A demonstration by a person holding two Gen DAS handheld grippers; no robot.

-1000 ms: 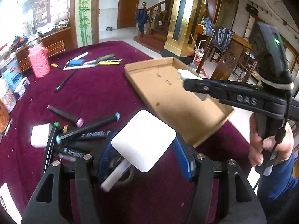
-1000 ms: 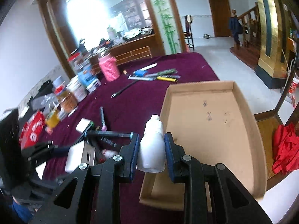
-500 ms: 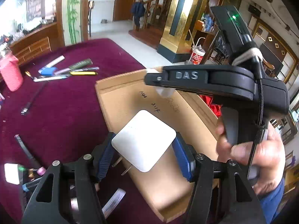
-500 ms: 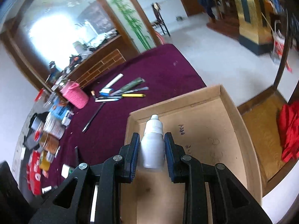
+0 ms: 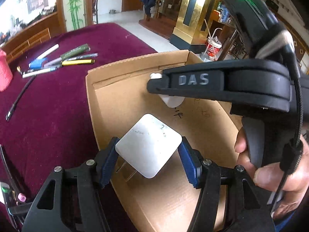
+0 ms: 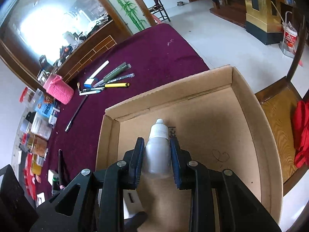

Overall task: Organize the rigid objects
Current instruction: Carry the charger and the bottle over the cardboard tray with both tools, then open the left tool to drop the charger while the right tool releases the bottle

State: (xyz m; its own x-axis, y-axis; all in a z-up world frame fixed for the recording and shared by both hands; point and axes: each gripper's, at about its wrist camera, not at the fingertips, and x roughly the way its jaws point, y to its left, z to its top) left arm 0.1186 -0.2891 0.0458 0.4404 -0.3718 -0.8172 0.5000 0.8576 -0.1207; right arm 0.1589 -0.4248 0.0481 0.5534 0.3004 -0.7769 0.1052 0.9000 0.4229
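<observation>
Two claws hover above a shallow cardboard tray (image 6: 249,104) on a maroon desk (image 5: 48,116). The left claw (image 5: 148,160) grips a white plug adapter (image 5: 148,145); the right claw (image 6: 157,159) grips a white dropper bottle (image 6: 158,147). Farther off, pens (image 6: 108,83) lie beside a pink cup (image 6: 58,90).

Rough count: 1 cardboard tray (image 6: 270,148), 1 white dropper bottle (image 6: 158,150), 1 white plug adapter (image 5: 148,145), 1 pink knitted holder (image 6: 58,91), and about 7 pens and markers (image 6: 108,81) in 1 loose pile on the counter (image 6: 154,58).
</observation>
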